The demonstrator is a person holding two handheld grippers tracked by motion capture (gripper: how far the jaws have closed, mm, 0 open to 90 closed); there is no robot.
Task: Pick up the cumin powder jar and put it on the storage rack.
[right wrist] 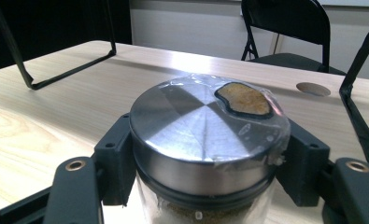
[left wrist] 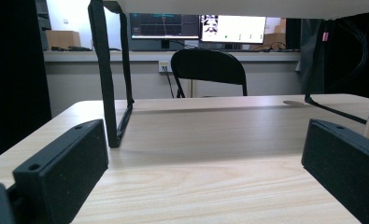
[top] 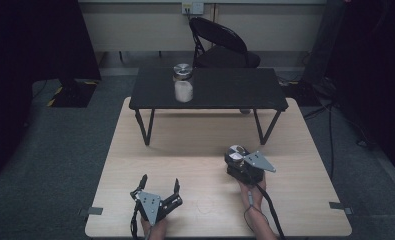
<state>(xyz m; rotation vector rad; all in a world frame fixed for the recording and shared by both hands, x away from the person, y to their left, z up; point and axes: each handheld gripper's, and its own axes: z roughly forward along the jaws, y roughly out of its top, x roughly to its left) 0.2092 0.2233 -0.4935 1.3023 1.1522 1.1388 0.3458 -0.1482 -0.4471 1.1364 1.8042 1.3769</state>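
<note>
Right gripper point(right wrist: 205, 186) clamped on glass jar with steel lid point(right wrist: 205, 135); left gripper point(top: 160, 192) wide open, empty, on light wooden table point(top: 195, 150)

Silver-lidded jar point(right wrist: 203, 135), black tool point(right wrist: 203, 186), pale wood-grain table point(top: 185, 150)

Bare surface point(top: 195, 150) lies open between left claw point(top: 160, 186) and right claw point(top: 233, 161). Ahead, black raised shelf point(top: 210, 87) spans the width; its legs point(top: 145, 127) flank a passable gap beneath (low clearance). A jar point(top: 183, 83) occupies the shelf top, left of centre.
</note>
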